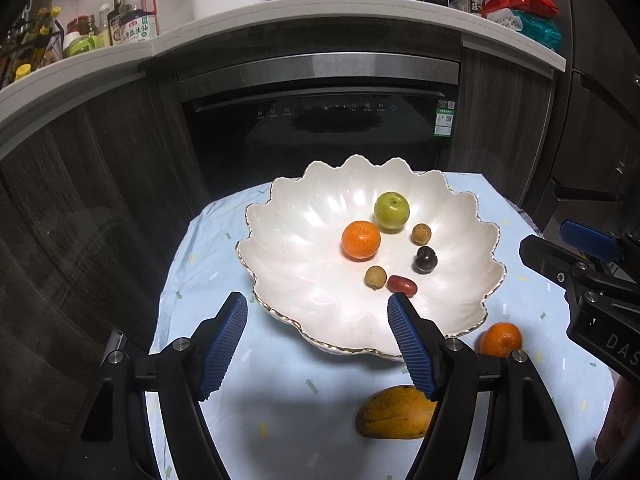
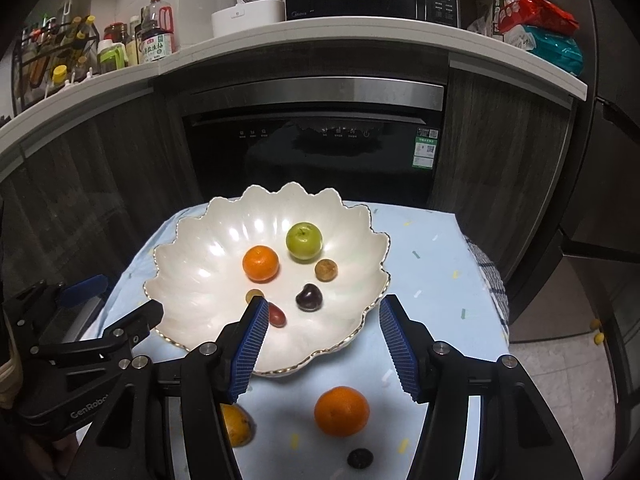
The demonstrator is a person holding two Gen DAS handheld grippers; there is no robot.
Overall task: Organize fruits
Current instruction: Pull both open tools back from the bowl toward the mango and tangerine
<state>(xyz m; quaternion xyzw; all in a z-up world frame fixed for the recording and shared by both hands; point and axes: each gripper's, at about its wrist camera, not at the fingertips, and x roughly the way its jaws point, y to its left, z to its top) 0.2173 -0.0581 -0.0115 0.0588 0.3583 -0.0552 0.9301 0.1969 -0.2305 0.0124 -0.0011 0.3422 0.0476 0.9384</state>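
Both our grippers, the left (image 1: 316, 344) and the right (image 2: 320, 350), stand half open and hold nothing above the near rim of the bowl (image 2: 192, 240), where six fruits already lie. Three remain on the cloth (image 2: 432, 248): an orange (image 2: 341, 411) just below the right gripper, a small dark fruit (image 2: 360, 458) nearer still, and a mango (image 1: 394, 413). The mango lies under the left gripper's right finger (image 1: 412, 350), its long axis crosswise to it, so we judge the right takes the orange and the left the mango.
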